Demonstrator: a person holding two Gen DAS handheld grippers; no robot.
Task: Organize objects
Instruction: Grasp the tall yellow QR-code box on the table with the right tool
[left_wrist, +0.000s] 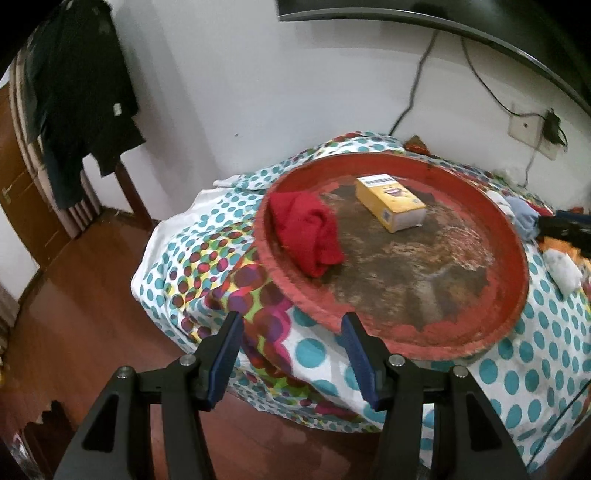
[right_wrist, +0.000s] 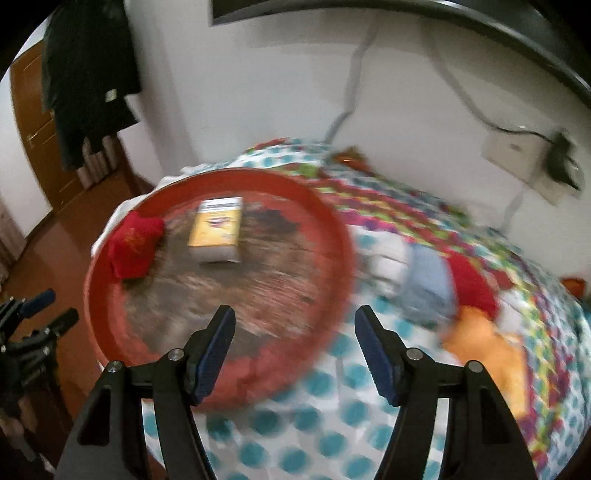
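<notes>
a dotted cloth (left_wrist: 524, 373) covers the table, and on it sits a big round red tray (left_wrist: 509, 236) holding a red cloth (left_wrist: 306, 229) and, apart from it, a yellow box (left_wrist: 391, 201). beside the tray, on the dotted cloth, lie a blue cloth (right_wrist: 428, 284), another red piece (right_wrist: 471, 284) and an orange one (right_wrist: 491, 350). the left gripper (left_wrist: 291, 354) and the right gripper (right_wrist: 295, 350) both stand spread with nothing between their fingers.

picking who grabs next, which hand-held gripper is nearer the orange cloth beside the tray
Right. The right hand-held gripper hangs open over the tray rim, the orange cloth just to its right. The left hand-held gripper sits at the tray's opposite near edge, farther off.
</notes>
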